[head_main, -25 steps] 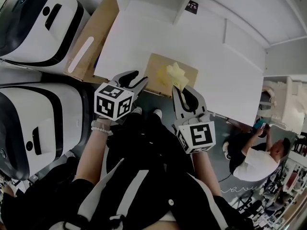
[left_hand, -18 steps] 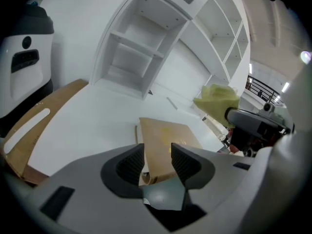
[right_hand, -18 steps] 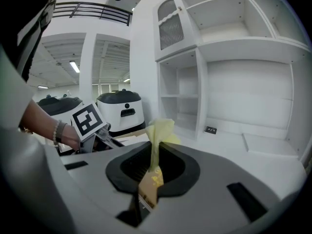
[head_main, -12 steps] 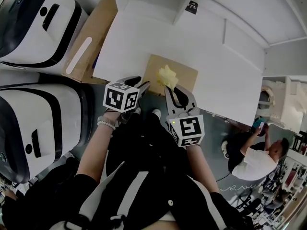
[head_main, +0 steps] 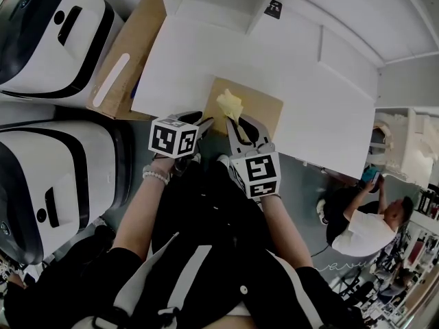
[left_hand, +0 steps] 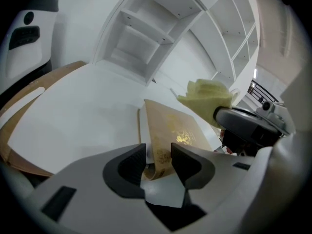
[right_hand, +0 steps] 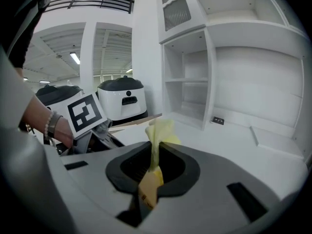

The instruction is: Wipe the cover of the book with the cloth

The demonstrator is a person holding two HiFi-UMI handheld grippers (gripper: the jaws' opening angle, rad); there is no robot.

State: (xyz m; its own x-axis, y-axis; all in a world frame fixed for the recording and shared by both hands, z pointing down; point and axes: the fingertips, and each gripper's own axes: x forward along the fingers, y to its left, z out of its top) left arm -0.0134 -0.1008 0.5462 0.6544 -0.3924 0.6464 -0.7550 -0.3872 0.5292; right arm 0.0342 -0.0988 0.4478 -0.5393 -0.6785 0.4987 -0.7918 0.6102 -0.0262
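Book point(head_main: 260, 108) lengthwise along table point(head_main: 206, 53) edge

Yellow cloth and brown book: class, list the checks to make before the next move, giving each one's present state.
1. Right tool shut on the crumpled yellow cloth: ok.
2. Left tool shut on the flat brown book at its near edge: ok.
3. Book lying on the white table: ok.
4. Cloth touching the book: cannot tell.
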